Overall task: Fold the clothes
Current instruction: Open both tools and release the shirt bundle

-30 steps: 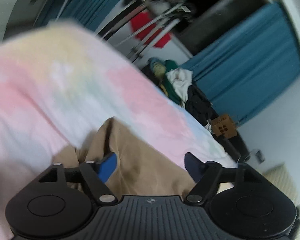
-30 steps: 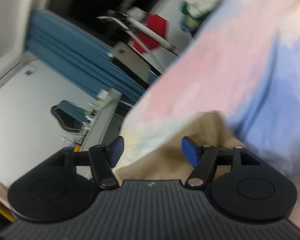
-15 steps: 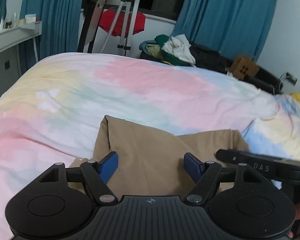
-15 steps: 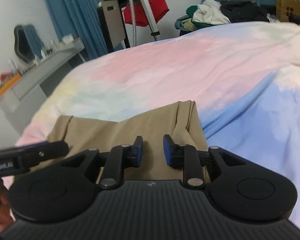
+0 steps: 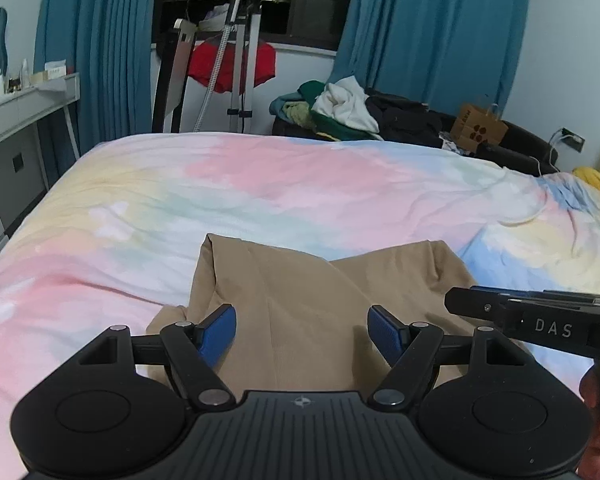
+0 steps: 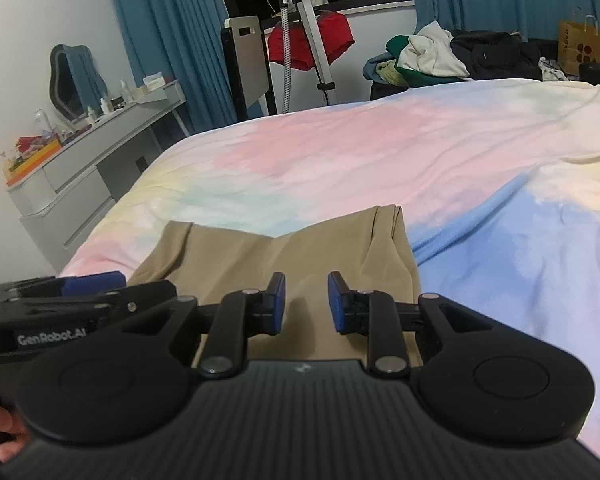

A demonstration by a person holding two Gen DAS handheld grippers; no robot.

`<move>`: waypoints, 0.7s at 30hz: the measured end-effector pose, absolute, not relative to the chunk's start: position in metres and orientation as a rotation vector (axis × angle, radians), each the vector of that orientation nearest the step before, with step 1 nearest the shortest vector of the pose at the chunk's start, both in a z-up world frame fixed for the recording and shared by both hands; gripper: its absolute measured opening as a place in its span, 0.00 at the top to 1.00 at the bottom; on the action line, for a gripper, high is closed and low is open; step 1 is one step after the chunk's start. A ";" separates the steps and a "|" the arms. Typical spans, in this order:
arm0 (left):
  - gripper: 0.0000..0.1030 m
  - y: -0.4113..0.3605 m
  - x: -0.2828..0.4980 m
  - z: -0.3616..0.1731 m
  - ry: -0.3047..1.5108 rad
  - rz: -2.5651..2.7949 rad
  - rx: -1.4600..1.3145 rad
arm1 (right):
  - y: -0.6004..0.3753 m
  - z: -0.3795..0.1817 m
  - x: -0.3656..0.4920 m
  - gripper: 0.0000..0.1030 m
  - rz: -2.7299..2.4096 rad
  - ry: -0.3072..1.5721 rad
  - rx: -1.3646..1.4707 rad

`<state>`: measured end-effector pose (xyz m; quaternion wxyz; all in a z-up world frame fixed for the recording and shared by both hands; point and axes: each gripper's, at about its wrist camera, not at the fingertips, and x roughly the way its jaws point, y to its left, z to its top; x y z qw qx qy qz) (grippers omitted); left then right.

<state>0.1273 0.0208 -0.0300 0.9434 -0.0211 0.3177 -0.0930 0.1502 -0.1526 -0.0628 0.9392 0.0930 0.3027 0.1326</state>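
Left wrist view now sits level and sharp, where a second ago it was rolled over and smeared; I can read the whole room again. My left gripper [image 5: 301, 330] has its blue fingers [image 5: 219, 334] spread wide over the tan garment [image 5: 300, 300], as wide as before, with nothing pinched between them. That garment lies near the front edge of the bed [image 5: 260, 184], on the pastel tie-dye bedspread, its two far corners folded up into points with a notch between them. The right gripper's black body, lettered, pokes in from the right edge over the cloth's right side.

Right wrist view has levelled out the same way. My right gripper [image 6: 305, 302] has drawn its fingers [image 6: 278, 300] in from the wide spread of a second ago to a narrow gap; they stand apart, with tan garment [image 6: 284, 248] showing beneath the gap, and I cannot tell whether the pads touch it. The left gripper [image 6: 92, 282] shows at the left edge beside the cloth's left side. Beyond the bed hang blue curtains [image 5: 431, 28] and a red garment [image 5: 232, 66] on a stand, beside a heap of clothes [image 5: 347, 108].
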 end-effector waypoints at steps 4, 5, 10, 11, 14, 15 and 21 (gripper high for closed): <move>0.28 0.019 0.123 -0.030 0.653 -0.183 -0.018 | -0.150 -0.063 0.146 0.74 0.264 0.618 0.171; 0.28 0.020 0.125 -0.033 0.663 -0.183 -0.022 | -0.149 -0.066 0.149 0.74 0.259 0.628 0.168; 0.27 0.023 0.134 -0.046 0.716 -0.186 -0.053 | -0.145 -0.089 0.161 0.74 0.253 0.695 0.153; 0.27 0.024 0.136 -0.049 0.727 -0.189 -0.063 | -0.144 -0.092 0.163 0.74 0.256 0.704 0.157; 0.26 0.026 0.137 -0.051 0.730 -0.190 -0.070 | -0.144 -0.096 0.165 0.74 0.262 0.716 0.170; 0.26 0.026 0.137 -0.052 0.731 -0.190 -0.072 | -0.145 -0.096 0.165 0.74 0.263 0.716 0.175; 0.26 0.031 0.123 -0.033 0.739 -0.181 -0.153 | -0.148 -0.092 0.160 0.74 0.260 0.706 0.196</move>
